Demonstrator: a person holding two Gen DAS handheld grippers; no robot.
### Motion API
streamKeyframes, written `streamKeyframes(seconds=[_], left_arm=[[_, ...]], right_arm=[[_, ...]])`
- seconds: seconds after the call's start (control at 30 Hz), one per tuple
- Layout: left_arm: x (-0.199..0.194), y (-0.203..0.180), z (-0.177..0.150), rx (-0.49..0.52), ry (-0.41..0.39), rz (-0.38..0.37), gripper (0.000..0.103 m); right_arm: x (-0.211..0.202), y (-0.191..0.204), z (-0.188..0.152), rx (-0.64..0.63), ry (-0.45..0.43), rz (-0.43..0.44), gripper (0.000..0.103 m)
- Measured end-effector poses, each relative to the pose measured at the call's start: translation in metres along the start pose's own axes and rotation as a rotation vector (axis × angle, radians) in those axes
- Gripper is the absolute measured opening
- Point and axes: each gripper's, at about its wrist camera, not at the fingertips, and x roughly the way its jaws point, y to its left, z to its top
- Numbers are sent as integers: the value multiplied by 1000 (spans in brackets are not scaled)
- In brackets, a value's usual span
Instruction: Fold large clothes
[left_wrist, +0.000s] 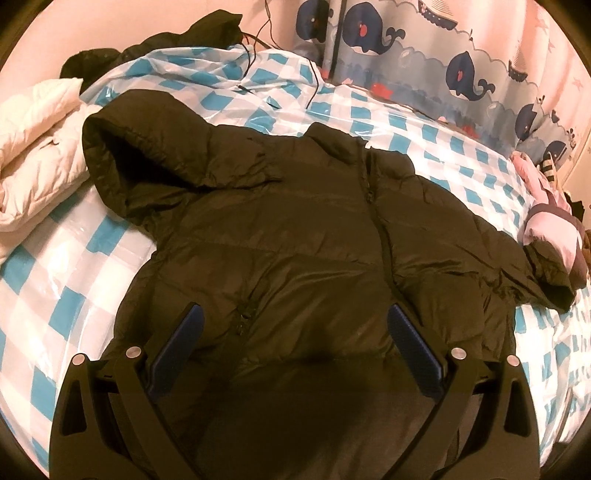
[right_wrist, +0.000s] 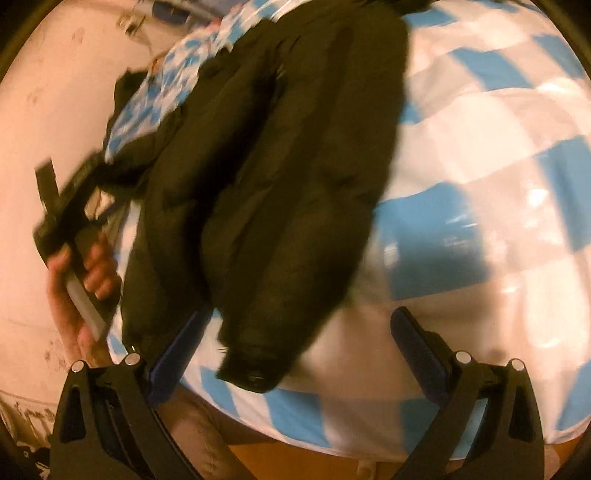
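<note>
A dark hooded puffer jacket (left_wrist: 295, 236) lies spread face up on a bed covered with blue-and-white checked plastic sheet (left_wrist: 66, 266). Its hood (left_wrist: 122, 155) points far left, one sleeve (left_wrist: 524, 266) stretches right. My left gripper (left_wrist: 295, 325) is open, hovering over the jacket's lower front, jaws wide apart. In the blurred right wrist view the jacket's sleeve (right_wrist: 280, 184) runs toward me, its cuff (right_wrist: 255, 373) between the wide-open fingers of my right gripper (right_wrist: 299, 332). The left gripper and the hand holding it (right_wrist: 77, 254) show at the left.
A white puffy garment (left_wrist: 40, 155) lies at the bed's left. Another dark garment (left_wrist: 166, 48) and a cable (left_wrist: 255, 44) sit at the back. Pink clothing (left_wrist: 546, 221) lies at the right edge. A whale-print curtain (left_wrist: 461, 62) hangs behind. The bed's near edge (right_wrist: 332, 443) is below.
</note>
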Motion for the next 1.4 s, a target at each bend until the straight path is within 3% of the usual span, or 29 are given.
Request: streamKeyframes(seconds=[0.13, 0.2, 0.23, 0.27, 0.37, 0.53, 0.63, 0.67, 0.73, 0.83, 0.9, 0.93, 1.0, 1.07, 1.1, 1.2, 1.27, 1.33, 1.4], left_arm=[[0, 2, 1, -16, 2, -13, 96], [0, 3, 1, -16, 2, -14, 96], [0, 3, 1, -17, 2, -14, 96], [0, 3, 1, -19, 2, -15, 96], [0, 3, 1, -19, 0, -17, 96], [1, 4, 1, -30, 6, -28, 96], [3, 5, 1, -47, 23, -51, 96], [4, 5, 1, -53, 30, -57, 96], [8, 5, 0, -62, 46, -68, 96], [12, 5, -1, -67, 66, -71, 96], [14, 6, 0, -71, 66, -69, 96], [15, 6, 1, -69, 66, -65, 96], [18, 4, 1, -63, 71, -59, 96], [23, 1, 1, -57, 80, -51, 96], [26, -1, 0, -53, 84, -46, 96], [30, -4, -2, -33, 92, -46, 96], [30, -10, -2, 2, 82, -40, 96], [29, -13, -2, 23, 72, -36, 96], [30, -16, -3, 42, 66, -32, 96]], right_arm=[[11, 21, 4, -47, -1, 35, 97], [12, 30, 4, -94, -36, 60, 92], [13, 33, 3, -112, -47, 67, 70], [11, 34, 4, -122, -54, 63, 39], [-4, 31, 12, -109, -92, 126, 22], [-72, 25, 29, -162, -208, 141, 19], [-127, 14, 37, -174, -290, 125, 19], [-143, 6, 37, -181, -307, 82, 19], [-144, -10, 30, -176, -264, 29, 19], [-114, -54, 13, -178, -128, -190, 18], [-104, -94, 10, -95, -105, -258, 18], [-107, -114, 9, -74, -88, -278, 18], [-103, -143, 10, 15, -19, -159, 21], [-120, -142, 18, -7, -81, -161, 67], [-130, -138, 25, -25, -133, -187, 75], [-174, -121, 69, -81, -348, -238, 85], [-186, -102, 103, -171, -435, -378, 91], [-175, -73, 149, -359, -480, -610, 94], [-139, -45, 196, -585, -479, -923, 96]])
